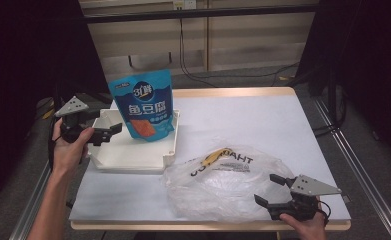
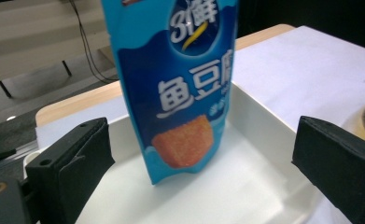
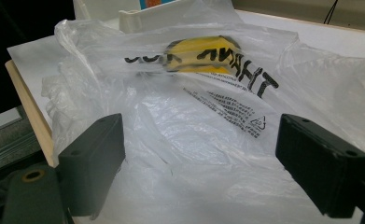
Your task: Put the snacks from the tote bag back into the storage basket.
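One blue pouch (image 1: 146, 107) standing upright in one white tray (image 1: 114, 156), L side of table. L gripper (image 1: 110, 132) hovering at tray's edge w/ jaws spread wide, holding nothing. R gripper (image 1: 273, 190) also gaping, pointing at one clear plastic bag (image 1: 218, 187) lying just beside tray.

Blue pouch (image 1: 145, 106): glossy printed plastic film, smooth, catching light; it stands in a white tray (image 1: 114, 159) of smooth, matt plastic. Bag (image 1: 223, 182): thin clear plastic, crinkled and shiny, with black print. Table (image 1: 253, 117): matt white top, pale wood edge; the right gripper (image 1: 276, 191) has matt black plastic jaws and a flat grey plate.
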Motion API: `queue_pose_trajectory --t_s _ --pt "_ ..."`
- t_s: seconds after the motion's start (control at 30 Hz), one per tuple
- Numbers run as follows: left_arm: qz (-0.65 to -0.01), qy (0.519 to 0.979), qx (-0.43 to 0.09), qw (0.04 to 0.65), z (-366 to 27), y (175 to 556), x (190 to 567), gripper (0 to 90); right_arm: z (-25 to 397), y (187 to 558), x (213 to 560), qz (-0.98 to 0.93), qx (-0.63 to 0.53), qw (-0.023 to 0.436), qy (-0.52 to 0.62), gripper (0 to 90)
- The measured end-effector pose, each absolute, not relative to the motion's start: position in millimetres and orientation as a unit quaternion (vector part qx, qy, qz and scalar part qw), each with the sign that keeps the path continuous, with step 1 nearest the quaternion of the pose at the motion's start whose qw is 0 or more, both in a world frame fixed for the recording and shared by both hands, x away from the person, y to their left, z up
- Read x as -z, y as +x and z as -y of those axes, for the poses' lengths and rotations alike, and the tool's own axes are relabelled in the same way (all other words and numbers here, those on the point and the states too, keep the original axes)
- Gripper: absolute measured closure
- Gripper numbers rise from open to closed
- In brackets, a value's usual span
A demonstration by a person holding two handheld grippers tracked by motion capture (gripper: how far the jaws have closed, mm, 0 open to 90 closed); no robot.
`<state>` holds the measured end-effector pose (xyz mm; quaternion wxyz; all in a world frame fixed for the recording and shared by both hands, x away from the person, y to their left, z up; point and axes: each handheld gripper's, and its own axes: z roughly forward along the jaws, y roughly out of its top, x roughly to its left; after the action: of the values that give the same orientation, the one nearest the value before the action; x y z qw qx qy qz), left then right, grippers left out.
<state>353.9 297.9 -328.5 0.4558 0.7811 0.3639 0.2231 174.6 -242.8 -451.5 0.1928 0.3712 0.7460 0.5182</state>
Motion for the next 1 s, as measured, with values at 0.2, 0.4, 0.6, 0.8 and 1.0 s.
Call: queue_pose_trajectory --t_s 0.2,0.4,0.6,0.8,1.0 --pt "-0.356 0.771 -0.234 0.473 -296.7 328.1 332.4 6.6 243.4 174.1 451.1 -0.744 -0.52 0.194 0.372 15.5" --pt "-0.341 0.779 -0.233 0.472 -293.8 302.5 340.5 6.1 244.0 173.2 450.6 -0.745 -0.519 0.195 0.37 15.5" --pt "-0.344 0.768 -0.244 0.481 -296.7 285.6 356.8 3.9 243.6 172.7 450.0 -0.744 -0.519 0.196 0.372 15.5" --pt "-0.349 0.773 -0.229 0.478 -295.3 265.4 378.6 3.7 243.5 172.1 450.0 -0.745 -0.518 0.2 0.369 15.5" --pt "-0.349 0.791 -0.21 0.456 -291.9 248.6 401.7 3.9 245.4 171.1 449.9 -0.742 -0.518 0.203 0.374 15.6"
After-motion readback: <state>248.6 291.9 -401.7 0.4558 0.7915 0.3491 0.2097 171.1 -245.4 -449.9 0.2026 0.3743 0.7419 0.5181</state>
